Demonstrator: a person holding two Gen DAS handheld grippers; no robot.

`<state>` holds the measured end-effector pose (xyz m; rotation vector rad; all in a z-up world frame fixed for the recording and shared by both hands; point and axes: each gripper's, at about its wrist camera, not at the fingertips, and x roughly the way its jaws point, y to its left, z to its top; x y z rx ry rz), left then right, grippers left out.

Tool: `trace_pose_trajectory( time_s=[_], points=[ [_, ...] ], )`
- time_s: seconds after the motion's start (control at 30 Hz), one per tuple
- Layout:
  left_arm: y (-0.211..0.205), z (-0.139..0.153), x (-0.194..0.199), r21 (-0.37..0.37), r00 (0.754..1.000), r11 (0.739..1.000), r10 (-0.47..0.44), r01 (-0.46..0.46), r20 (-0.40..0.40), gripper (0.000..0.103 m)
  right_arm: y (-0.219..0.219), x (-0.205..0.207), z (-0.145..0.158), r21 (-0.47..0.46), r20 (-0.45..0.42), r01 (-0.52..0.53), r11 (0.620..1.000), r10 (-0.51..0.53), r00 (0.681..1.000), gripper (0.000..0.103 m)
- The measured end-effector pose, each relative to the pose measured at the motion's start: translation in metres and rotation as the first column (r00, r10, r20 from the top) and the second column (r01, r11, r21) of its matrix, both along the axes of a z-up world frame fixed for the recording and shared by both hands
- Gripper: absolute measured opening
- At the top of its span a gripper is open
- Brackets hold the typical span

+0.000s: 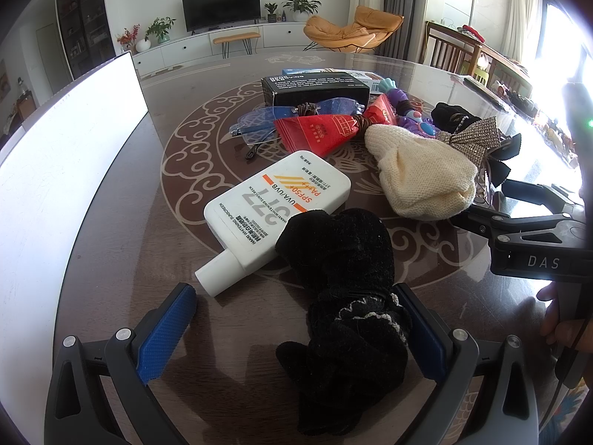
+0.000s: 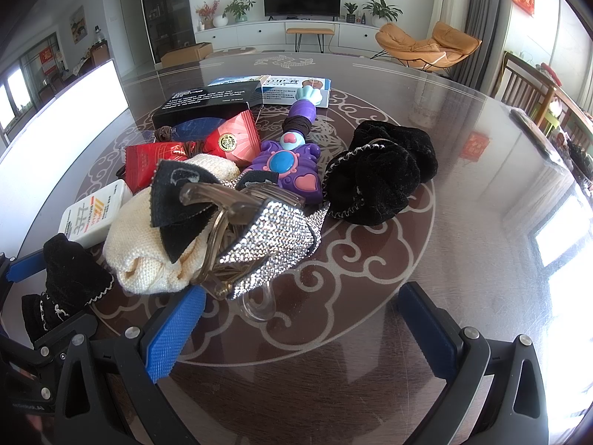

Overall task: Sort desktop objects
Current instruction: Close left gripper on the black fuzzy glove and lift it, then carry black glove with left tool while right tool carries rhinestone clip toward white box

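Note:
My left gripper (image 1: 292,333) stands open low over the table. A black velvet scrunchie (image 1: 344,282) lies between its blue pads (image 1: 166,333), against the right one. Just beyond lies a white sunscreen bottle (image 1: 278,207), with a cream knitted pouch (image 1: 418,178) to its right. My right gripper (image 2: 304,319) is open with nothing between its fingers. It sits just short of a rhinestone bow hair clip (image 2: 267,237) that rests on the pouch (image 2: 148,244). A second black scrunchie (image 2: 378,178) lies farther back on the right.
Red packets (image 2: 229,141), blue glasses (image 1: 274,115), a purple toy (image 2: 289,163), a black box (image 1: 315,89) and a blue-white box (image 2: 292,87) crowd the middle of the round patterned table (image 2: 444,259). A white panel (image 1: 66,155) stands along the left. Wooden chairs (image 1: 448,52) are at the right.

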<state>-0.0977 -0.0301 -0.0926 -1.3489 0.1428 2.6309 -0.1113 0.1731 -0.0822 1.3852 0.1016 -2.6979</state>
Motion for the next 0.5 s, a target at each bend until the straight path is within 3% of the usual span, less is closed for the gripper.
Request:
trace_pose_trajectory(
  time_s=[0.5],
  points=[
    [-0.0003, 0.0000, 0.0000, 0.001, 1.000, 1.000, -0.004, 0.004, 0.004, 0.103, 0.0006, 0.0000, 0.0000, 0.000, 0.000, 0.000, 1.000, 0.000, 1.000, 0.103]
  ],
)
